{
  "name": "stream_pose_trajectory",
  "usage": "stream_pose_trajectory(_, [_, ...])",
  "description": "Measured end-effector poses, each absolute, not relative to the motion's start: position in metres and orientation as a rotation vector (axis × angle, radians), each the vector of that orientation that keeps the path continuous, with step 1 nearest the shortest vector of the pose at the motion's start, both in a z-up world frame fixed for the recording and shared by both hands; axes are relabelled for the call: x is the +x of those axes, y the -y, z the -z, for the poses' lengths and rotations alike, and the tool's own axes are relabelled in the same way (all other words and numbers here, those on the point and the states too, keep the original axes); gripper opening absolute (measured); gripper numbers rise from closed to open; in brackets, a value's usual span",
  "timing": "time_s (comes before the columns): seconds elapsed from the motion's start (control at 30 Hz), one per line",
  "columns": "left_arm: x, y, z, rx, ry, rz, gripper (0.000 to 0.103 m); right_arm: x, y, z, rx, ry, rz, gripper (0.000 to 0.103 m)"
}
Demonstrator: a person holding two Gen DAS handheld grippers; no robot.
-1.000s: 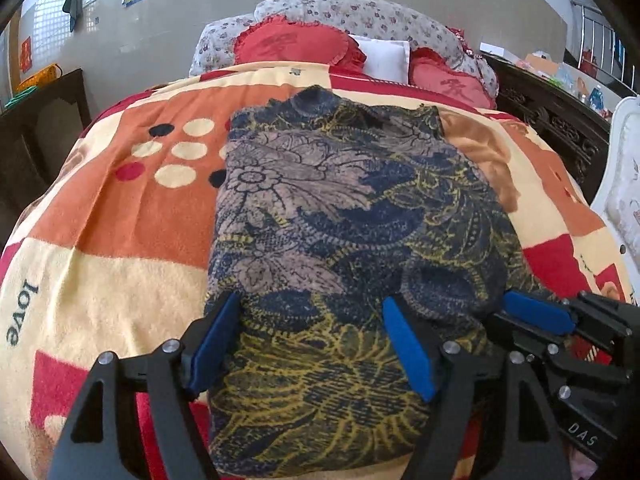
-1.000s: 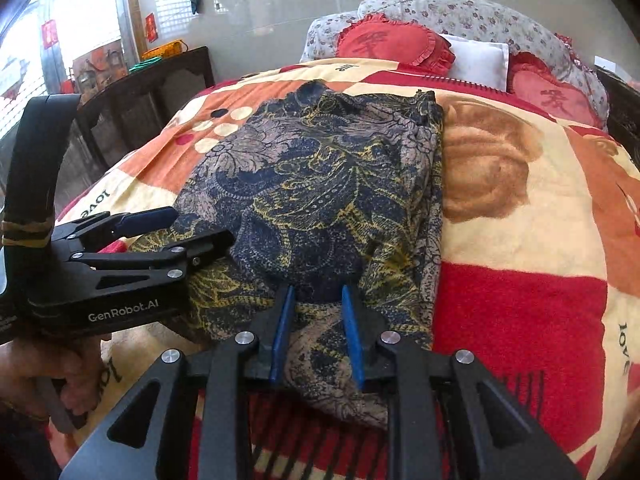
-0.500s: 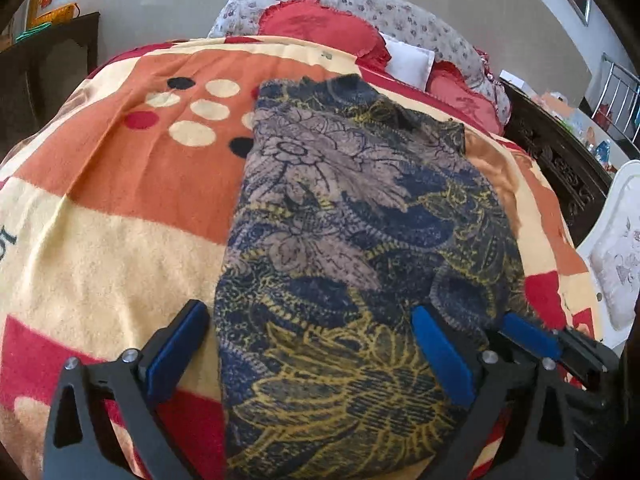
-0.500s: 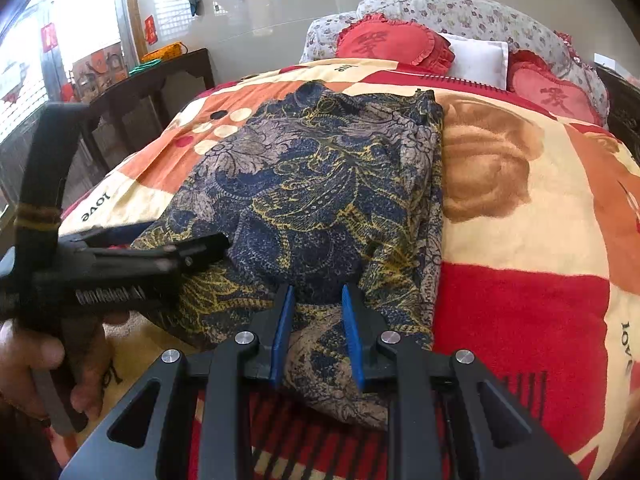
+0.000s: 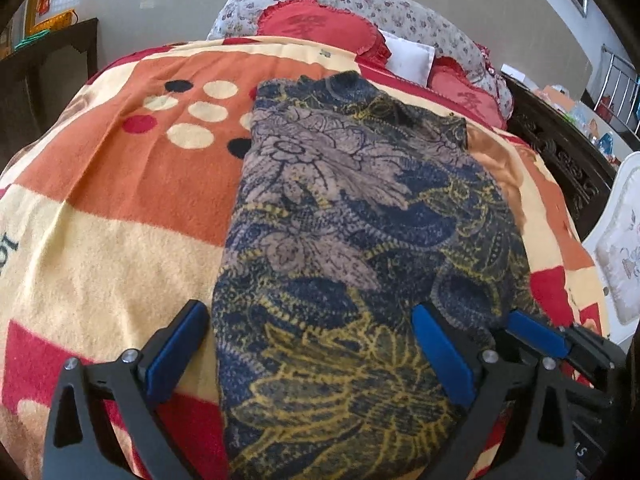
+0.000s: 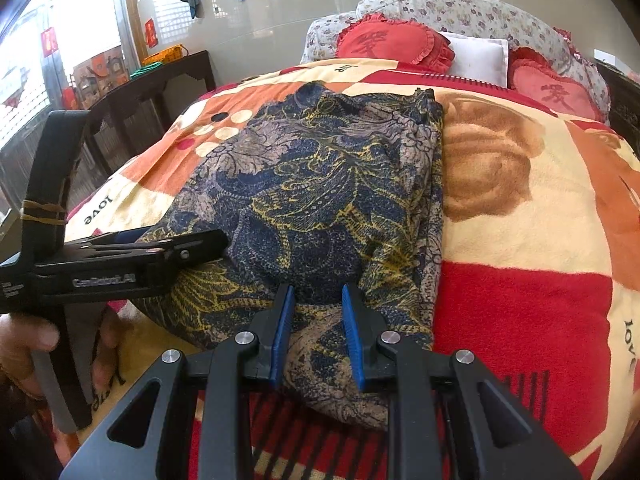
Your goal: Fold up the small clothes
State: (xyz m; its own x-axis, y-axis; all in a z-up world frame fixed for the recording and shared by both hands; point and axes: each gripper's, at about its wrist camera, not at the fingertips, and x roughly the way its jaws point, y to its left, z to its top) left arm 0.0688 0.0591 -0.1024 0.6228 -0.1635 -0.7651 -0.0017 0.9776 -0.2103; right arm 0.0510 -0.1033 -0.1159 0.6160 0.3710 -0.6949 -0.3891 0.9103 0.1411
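Patterned blanket (image 5: 120,208), folded navy floral garment (image 5: 352,240), left gripper (image 5: 308,356) spread wide, right gripper (image 6: 316,336) pinching its hem

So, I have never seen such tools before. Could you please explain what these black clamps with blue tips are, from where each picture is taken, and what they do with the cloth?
There is no robot here. A person holds two hand tools, each a gripper with two blue-padded fingers and a wide-angle camera that looks along them. One picture comes from the left gripper, the other from the right gripper. A folded dark floral garment lies on a patterned blanket on a bed, with red pillows behind. The left gripper's jaws have just been opening and now stand wide, with the garment's near edge between them, unpinched. The right gripper's jaws are narrow around a fold at the near edge and seem to pinch it. The person's hand shows in the right view.
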Motion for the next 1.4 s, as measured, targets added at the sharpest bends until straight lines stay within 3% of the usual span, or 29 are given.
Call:
stream_pose_trajectory(0.2, [0.029,-0.064,0.081,-0.148,-1.056,0.030,0.103,0.050,0.099,0.112,-0.043,-0.835,-0.434,0.038])
stream_pose_trajectory(0.33, [-0.001,-0.053,0.051,-0.094,-1.024,-0.003,0.103,0.038,0.103,0.085,-0.040,-0.924,-0.303,0.038])
stream_pose_trajectory(0.63, [-0.025,-0.005,0.015,0.009,-0.989,0.021,0.103,-0.038,0.145,0.020,0.056,-0.820,-0.184,0.048])
stream_pose_trajectory(1.4, [-0.014,-0.005,0.007,-0.019,-0.989,0.036,0.103,-0.042,0.173,0.009,0.085,-0.819,-0.148,0.049])
